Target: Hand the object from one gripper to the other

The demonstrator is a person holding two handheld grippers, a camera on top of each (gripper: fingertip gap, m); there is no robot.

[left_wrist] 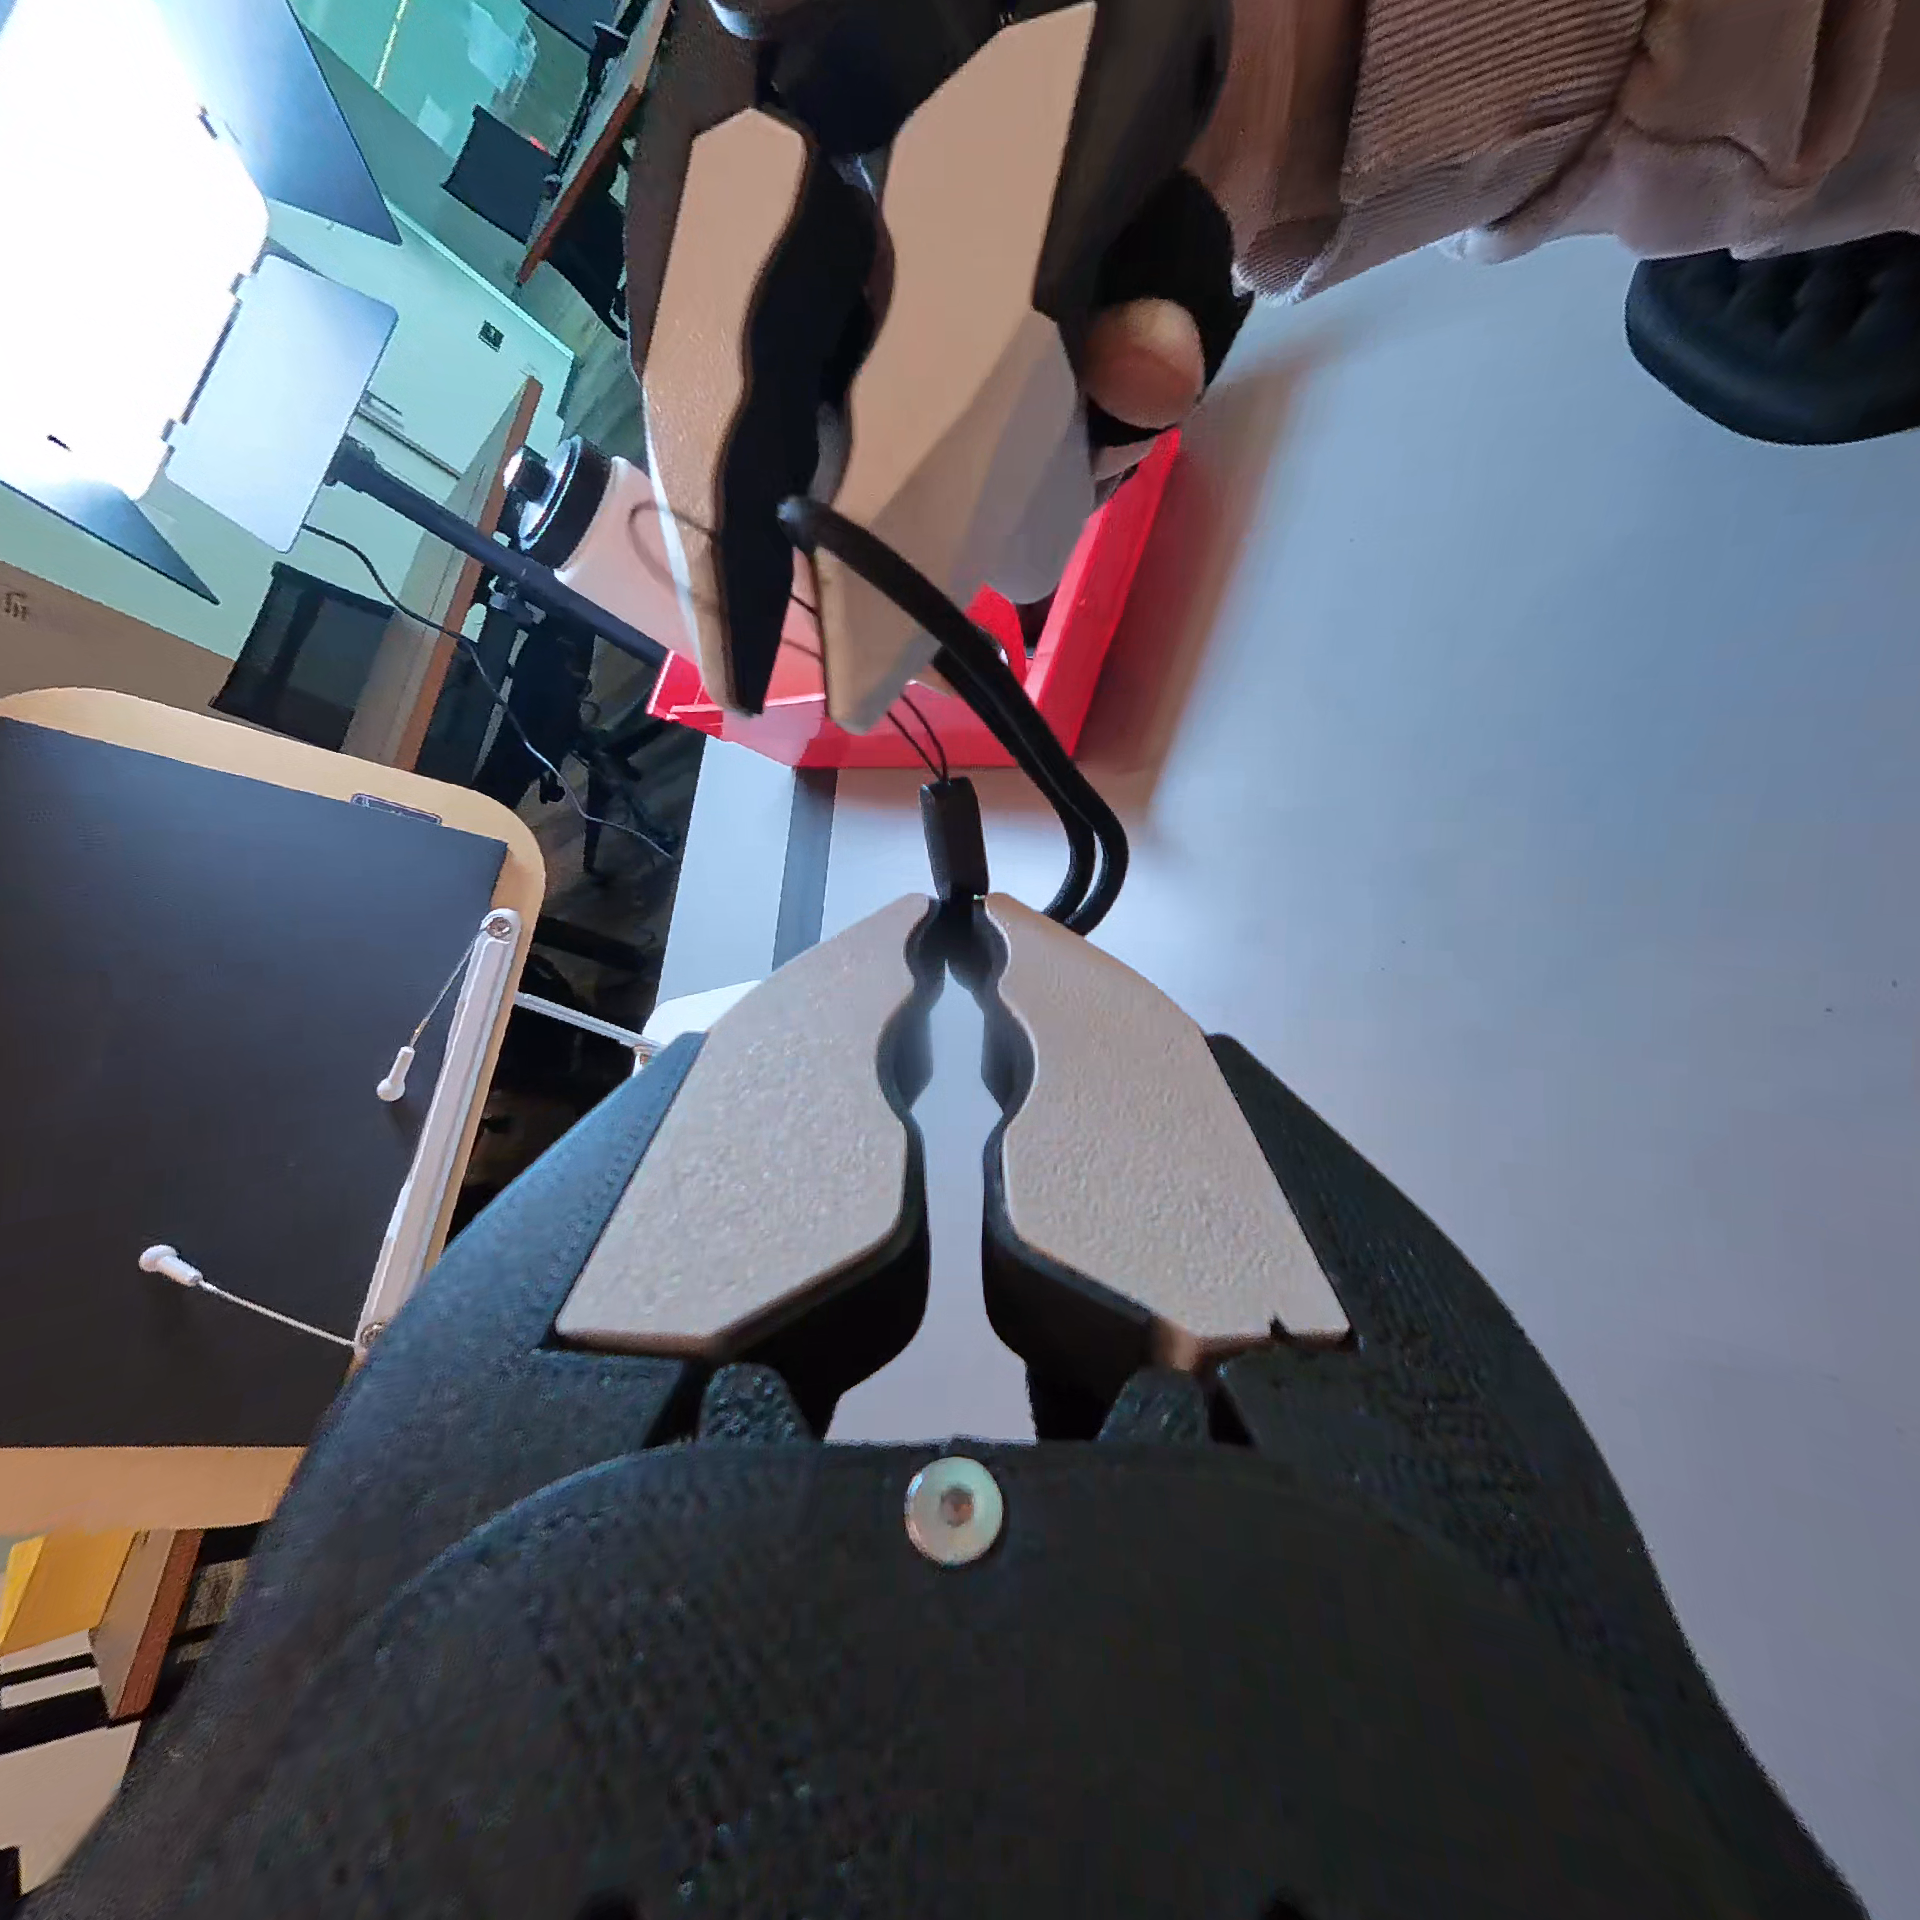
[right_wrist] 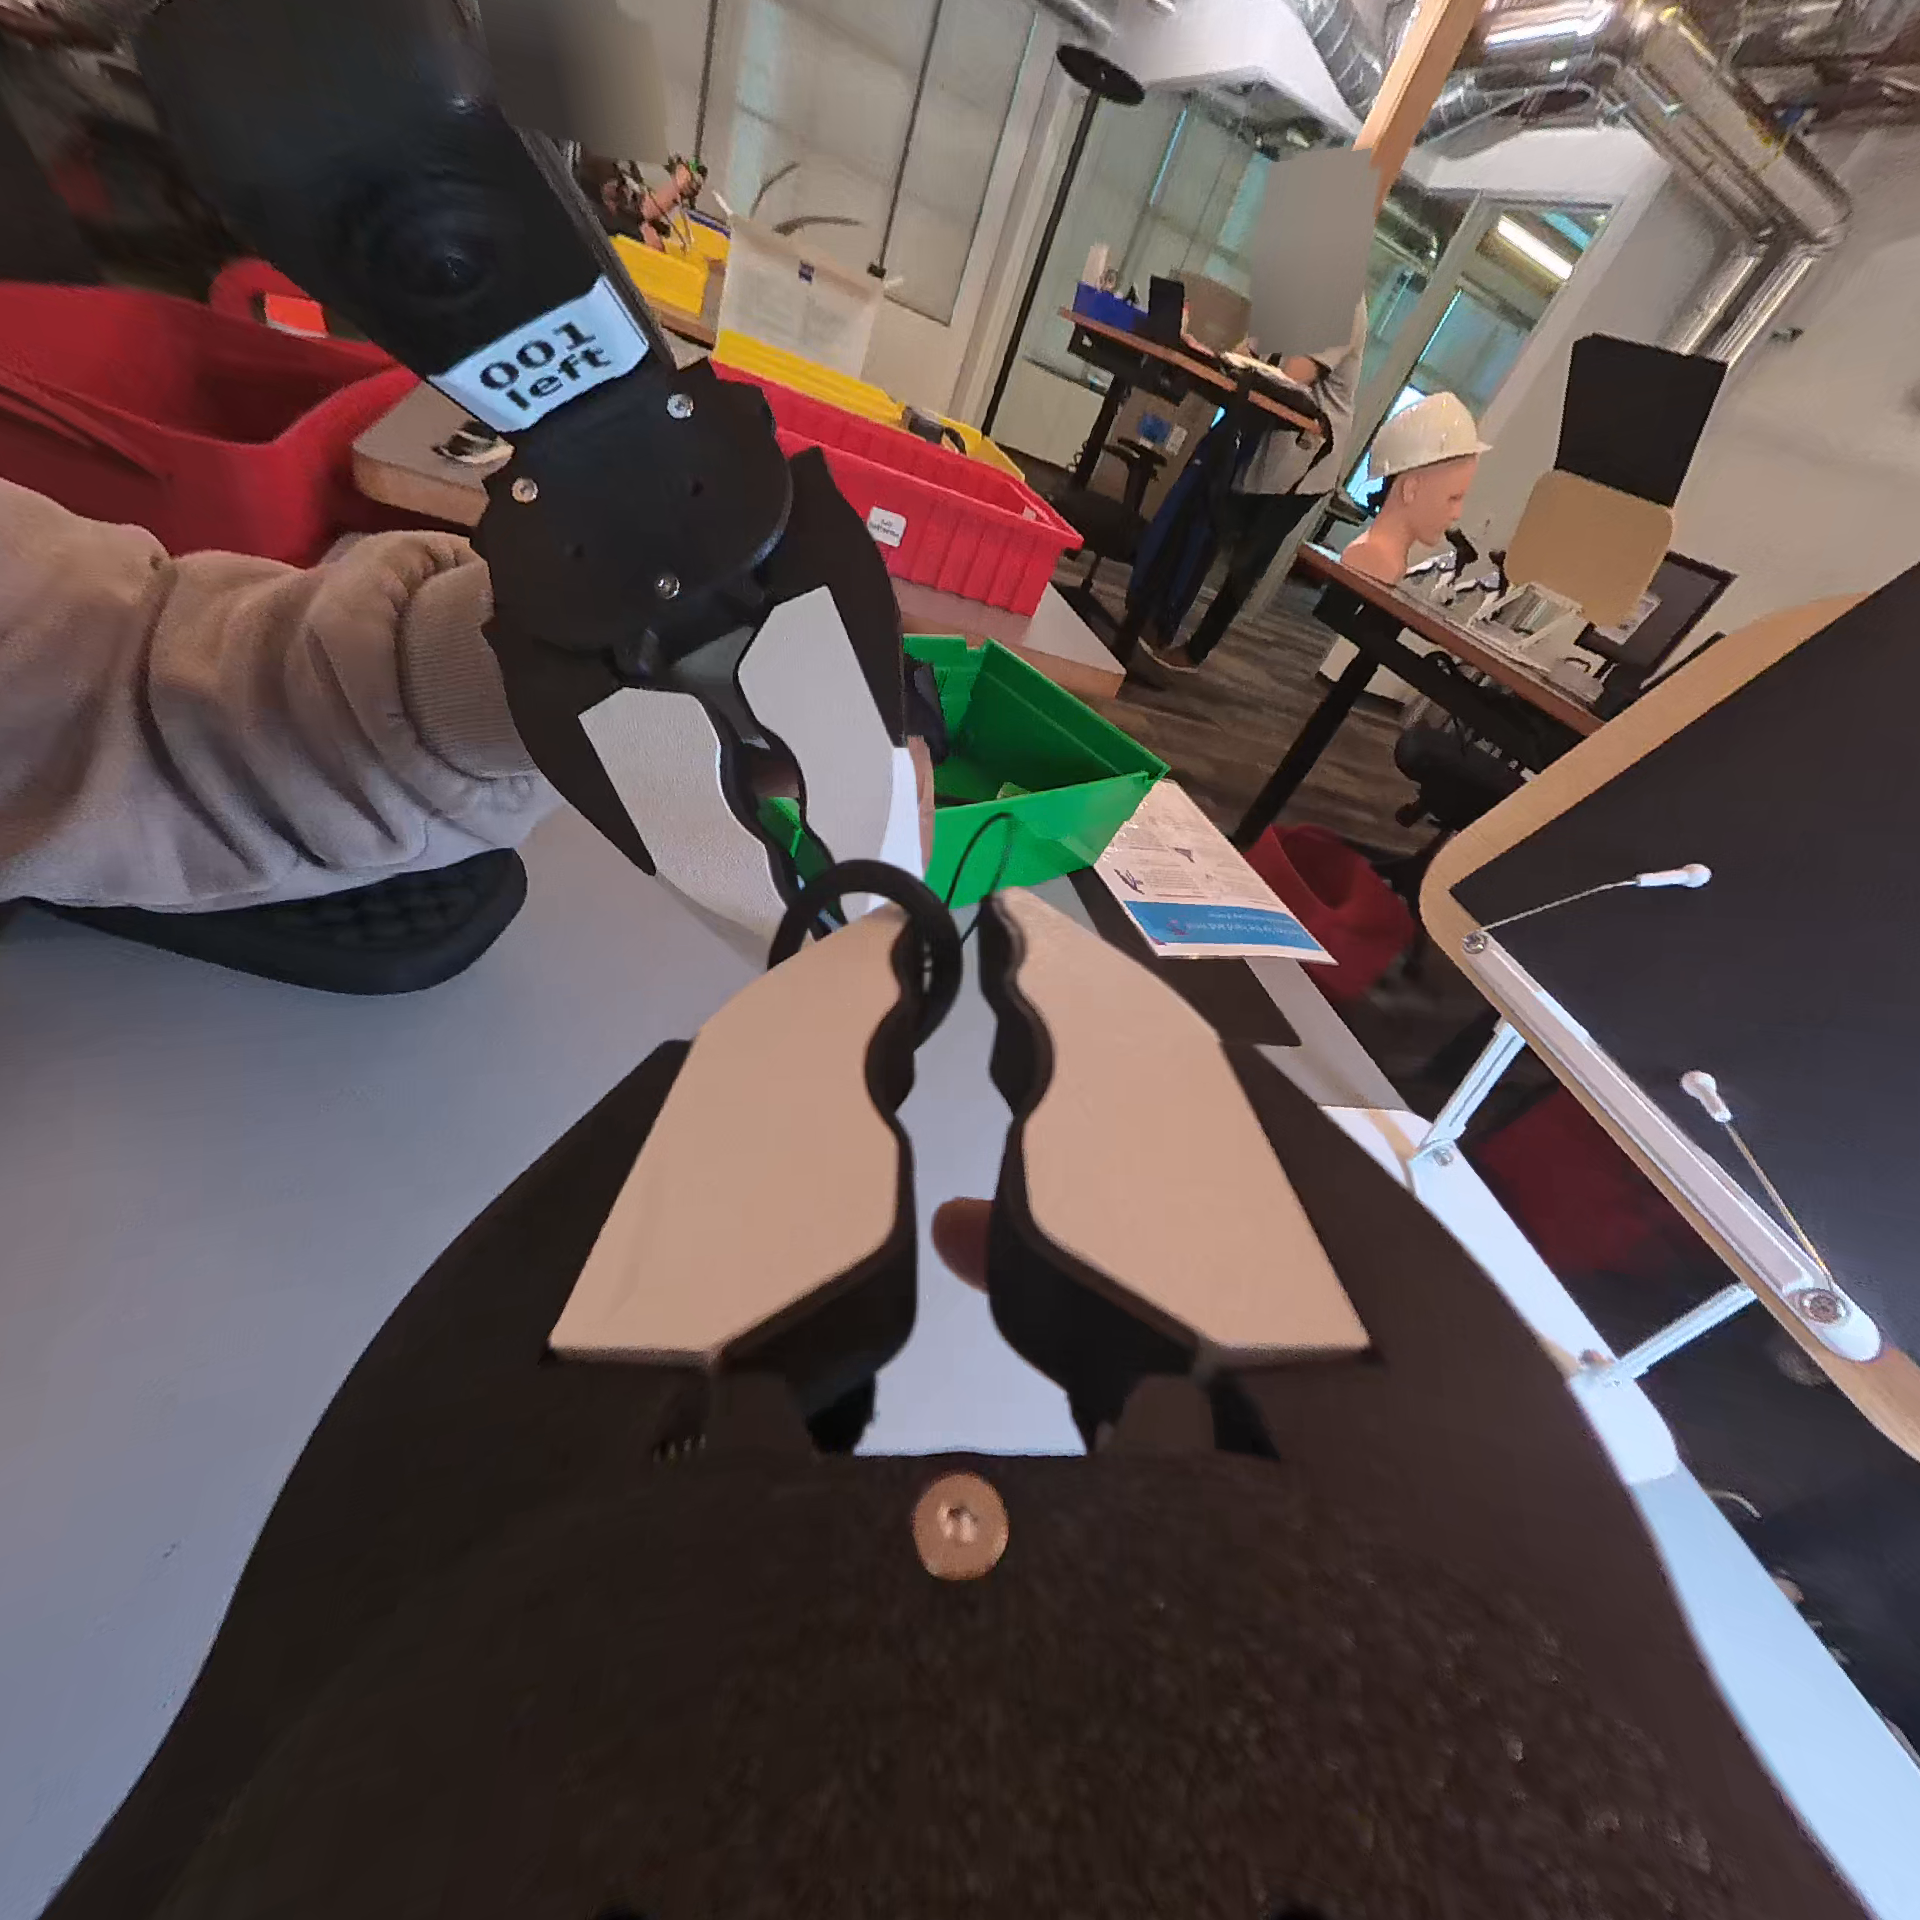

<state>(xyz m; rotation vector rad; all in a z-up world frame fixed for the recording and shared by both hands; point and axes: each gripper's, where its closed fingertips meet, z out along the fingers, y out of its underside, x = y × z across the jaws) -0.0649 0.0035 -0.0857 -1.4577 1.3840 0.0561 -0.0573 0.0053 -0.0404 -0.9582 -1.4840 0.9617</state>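
Note:
The object is a black strap: a thick cord loop [left_wrist: 1081, 831] joined by thin threads to a small black tab [left_wrist: 954, 836]. My left gripper [left_wrist: 956, 920] is shut on the lower end of the tab, held above the grey table [left_wrist: 1507, 831]. My right gripper [left_wrist: 805, 712] comes in from above, and the thick cord runs between its fingers. In the right wrist view my right gripper [right_wrist: 961, 920] is closed to a narrow gap with the cord loop [right_wrist: 914, 914] between its fingertips. The left gripper [right_wrist: 816, 883] points down onto the same loop, tips almost touching.
A red bin [left_wrist: 935, 732] stands on the table behind the grippers, and a green bin [right_wrist: 1039, 769] and a leaflet [right_wrist: 1205, 883] lie beyond them. A black board with a wooden rim [right_wrist: 1714, 831] stands at the table's side. Red and yellow trays [right_wrist: 935, 499] and a standing person are farther back. The grippers' ends are close to 5 cm from one another.

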